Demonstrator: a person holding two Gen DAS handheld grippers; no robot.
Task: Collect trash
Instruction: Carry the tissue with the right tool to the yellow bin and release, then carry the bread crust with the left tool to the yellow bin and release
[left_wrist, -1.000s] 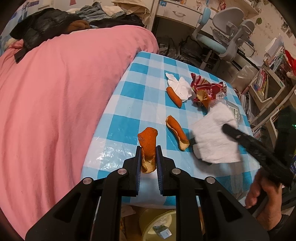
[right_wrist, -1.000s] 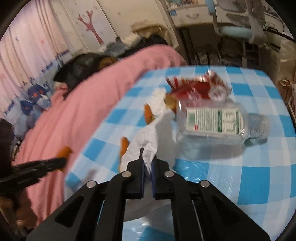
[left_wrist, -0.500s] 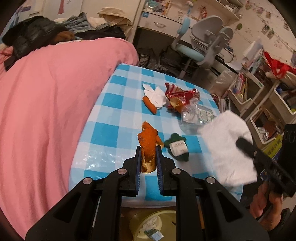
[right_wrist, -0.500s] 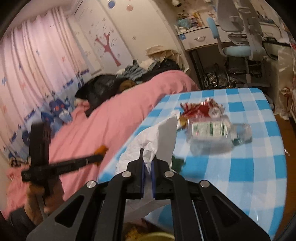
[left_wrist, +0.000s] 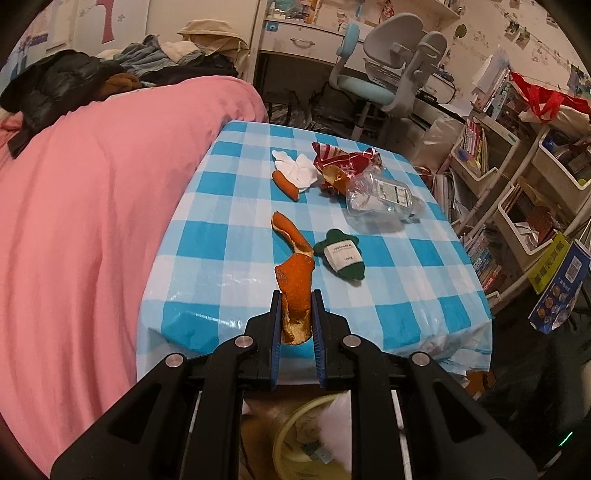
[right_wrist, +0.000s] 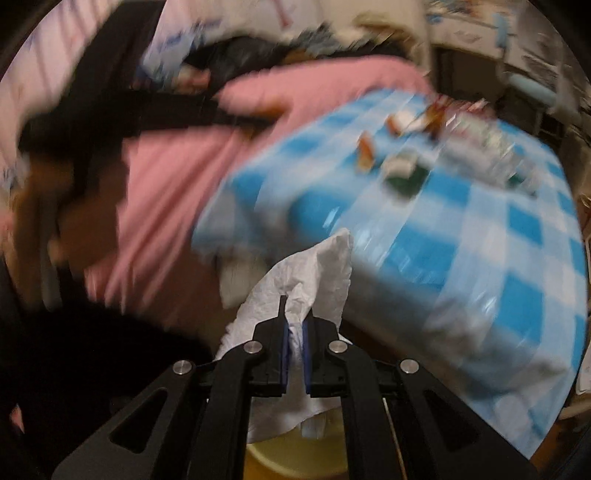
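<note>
My left gripper (left_wrist: 295, 314) is shut on an orange peel (left_wrist: 295, 284) and holds it off the near edge of the blue checked table (left_wrist: 406, 295). My right gripper (right_wrist: 294, 332) is shut on a white tissue (right_wrist: 310, 269) and holds it below the table edge, over a yellow bin (right_wrist: 295, 461). The bin also shows in the left wrist view (left_wrist: 291, 439), with a white blur at its rim. On the table lie a second peel (left_wrist: 290, 230), a green pouch with a white label (left_wrist: 341, 256), a clear plastic bottle (left_wrist: 380, 197), a red wrapper (left_wrist: 343, 160) and a white tissue (left_wrist: 297, 168).
A pink bed (left_wrist: 92, 221) borders the table's left side. A desk chair (left_wrist: 384, 74) stands beyond the table. Shelves of books and bins (left_wrist: 517, 184) line the right. The right wrist view is heavily blurred by motion.
Both grippers have pulled back off the table toward the bin. The right one has dropped low with the tissue. The green pouch, hidden under the tissue before, now lies uncovered.
</note>
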